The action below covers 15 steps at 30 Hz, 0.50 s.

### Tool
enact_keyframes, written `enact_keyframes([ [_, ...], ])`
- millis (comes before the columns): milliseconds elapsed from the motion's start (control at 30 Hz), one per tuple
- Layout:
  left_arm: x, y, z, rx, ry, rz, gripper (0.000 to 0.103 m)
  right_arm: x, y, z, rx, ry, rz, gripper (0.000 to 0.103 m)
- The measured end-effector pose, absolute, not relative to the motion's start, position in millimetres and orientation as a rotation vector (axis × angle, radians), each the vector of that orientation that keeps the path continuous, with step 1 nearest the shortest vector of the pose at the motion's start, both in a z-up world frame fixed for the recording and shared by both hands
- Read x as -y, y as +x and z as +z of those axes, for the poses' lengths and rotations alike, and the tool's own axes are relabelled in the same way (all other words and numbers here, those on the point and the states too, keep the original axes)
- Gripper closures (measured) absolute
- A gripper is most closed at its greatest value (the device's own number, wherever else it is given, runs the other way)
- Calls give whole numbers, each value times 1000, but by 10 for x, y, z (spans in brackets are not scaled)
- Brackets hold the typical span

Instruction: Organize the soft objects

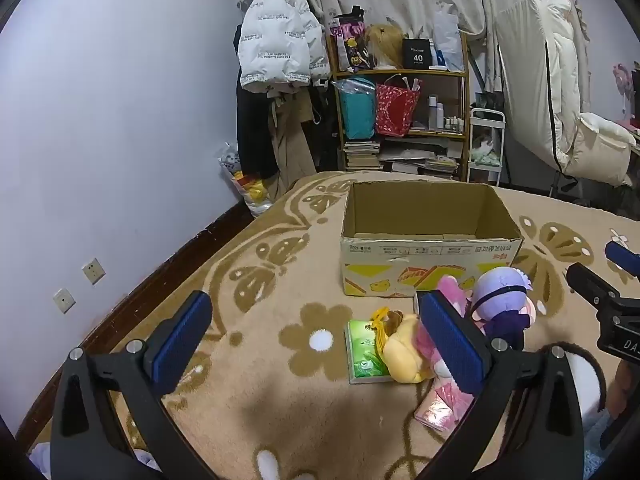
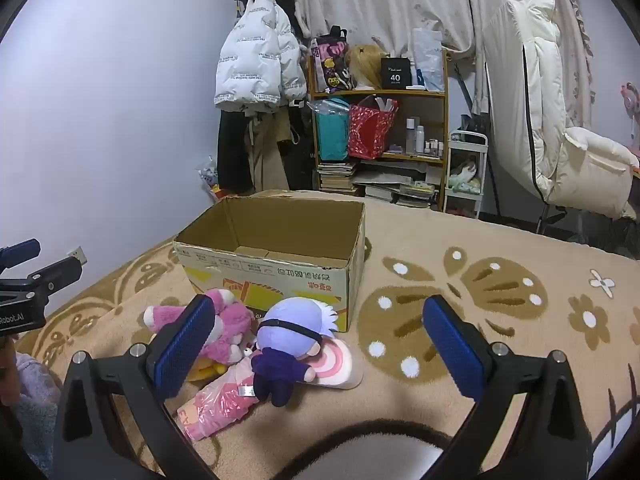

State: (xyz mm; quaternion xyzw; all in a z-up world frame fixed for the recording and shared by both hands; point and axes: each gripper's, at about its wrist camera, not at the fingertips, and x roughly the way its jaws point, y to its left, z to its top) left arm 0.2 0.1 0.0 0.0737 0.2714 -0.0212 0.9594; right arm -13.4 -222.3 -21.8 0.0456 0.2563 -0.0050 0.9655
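Plush, light purple-haired doll [image 2: 290,344] compresses easily; grip its head. Both grippers, left gripper [image 1: 316,340] and right gripper [image 2: 320,344], stand wide open, empty; cardboard box [image 2: 264,276] lies at 12 o'clock.

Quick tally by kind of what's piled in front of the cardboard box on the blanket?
Plush toys: 3 (yellow plush, pink plush, lavender-haired doll in purple clothes)
Tissue packs: 2 (green pack, pink plastic-wrapped pack)
Pink-and-white swirl cushion: 1
Total: 6
The open cardboard box looks empty.
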Motion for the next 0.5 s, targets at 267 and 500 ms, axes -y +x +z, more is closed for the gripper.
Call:
enact_keyframes([
  [267, 3, 3, -18, -557, 146, -31, 0, 2227, -137, -218, -507, 91, -10, 0],
  [500, -44, 33, -82, -563, 141, -32, 0, 2228, -135, -221, -508, 93, -10, 0],
])
